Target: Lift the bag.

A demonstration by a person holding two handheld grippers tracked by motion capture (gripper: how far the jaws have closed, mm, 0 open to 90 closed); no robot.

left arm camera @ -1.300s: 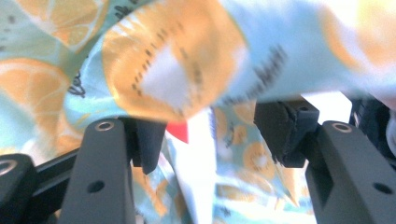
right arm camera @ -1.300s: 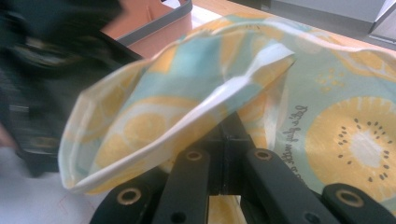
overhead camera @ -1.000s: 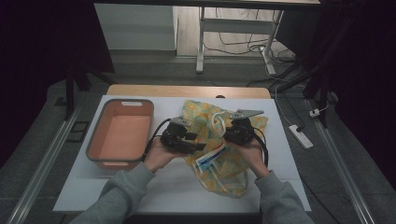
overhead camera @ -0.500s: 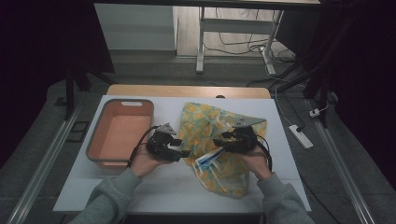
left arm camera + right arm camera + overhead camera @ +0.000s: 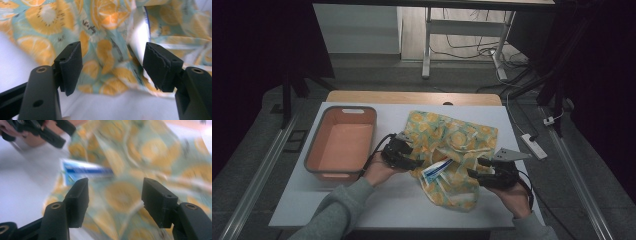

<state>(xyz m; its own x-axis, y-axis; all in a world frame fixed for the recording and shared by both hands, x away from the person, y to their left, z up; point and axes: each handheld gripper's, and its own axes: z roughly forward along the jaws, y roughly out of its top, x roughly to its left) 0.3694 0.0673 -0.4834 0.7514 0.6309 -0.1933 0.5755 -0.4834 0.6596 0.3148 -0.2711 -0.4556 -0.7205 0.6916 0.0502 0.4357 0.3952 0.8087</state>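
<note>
A crumpled cloth [image 5: 452,150] printed with orange slices on pale green lies in the middle of the white worktop [image 5: 387,200], its folds bunched and one corner trailing toward the near edge. A small white packet with a blue stripe [image 5: 438,170] peeks out from the cloth's left side. The left claw [image 5: 414,164] rests at that left edge just beside the packet; in the left gripper view its jaws stand spread, with the cloth [image 5: 105,50] and the packet's white face [image 5: 138,37] lying between them, the pads pressing on nothing, and they have just been opening. The right claw [image 5: 473,174] sits at the cloth's lower right edge; in the right gripper view its jaws are likewise spread over the blurred cloth [image 5: 125,192], gripping nothing, having just been opening too, with the packet [image 5: 85,171] and the left claw [image 5: 62,135] farther off. To the left of the cloth, well apart from it, stands an orange tray [image 5: 317,150] with a grey rim. Beyond the white sheet a strip of bare wood [image 5: 412,97] shows at the worktop's far edge. The room around is dark, with grey flooring, a metal stand [image 5: 427,50] behind, loose cables and a white power strip [image 5: 534,146] on the floor to the right.
</note>
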